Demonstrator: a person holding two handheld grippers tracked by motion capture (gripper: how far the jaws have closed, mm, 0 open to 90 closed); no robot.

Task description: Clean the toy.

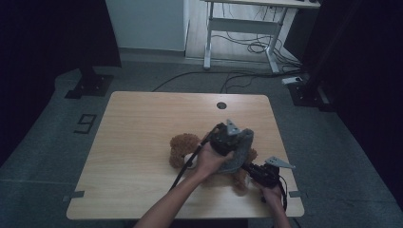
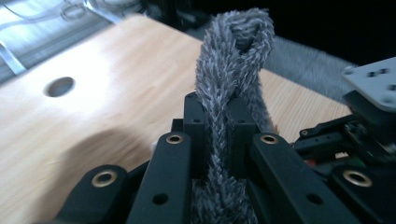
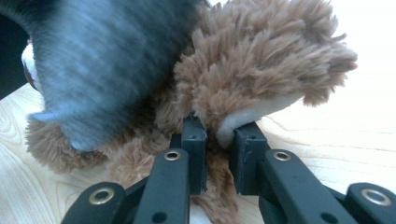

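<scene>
A brown plush bear (image 1: pixel 183 146) lies on the wooden table (image 1: pixel 142 142) at centre right, with a grey fuzzy garment (image 1: pixel 241 145) over its body. My left gripper (image 1: pixel 227 140) is above the bear, shut on a twisted fold of the grey garment (image 2: pixel 233 60), which rises between its jaws (image 2: pixel 217 114). Just to its right, my right gripper (image 1: pixel 251 170) lies low near the table's front right. It is shut on the bear's brown paw (image 3: pixel 261 60), whose pale sole sits between the gripper (image 3: pixel 218 135) jaws. The grey garment (image 3: pixel 102 60) hangs blurred beside the paw.
A round cable hole (image 1: pixel 221 105) lies near the table's far edge. The right gripper's body (image 2: pixel 359 140) is close beside the left one. A white desk frame (image 1: pixel 242 28) and floor cables stand beyond the table. Dark stands flank both sides.
</scene>
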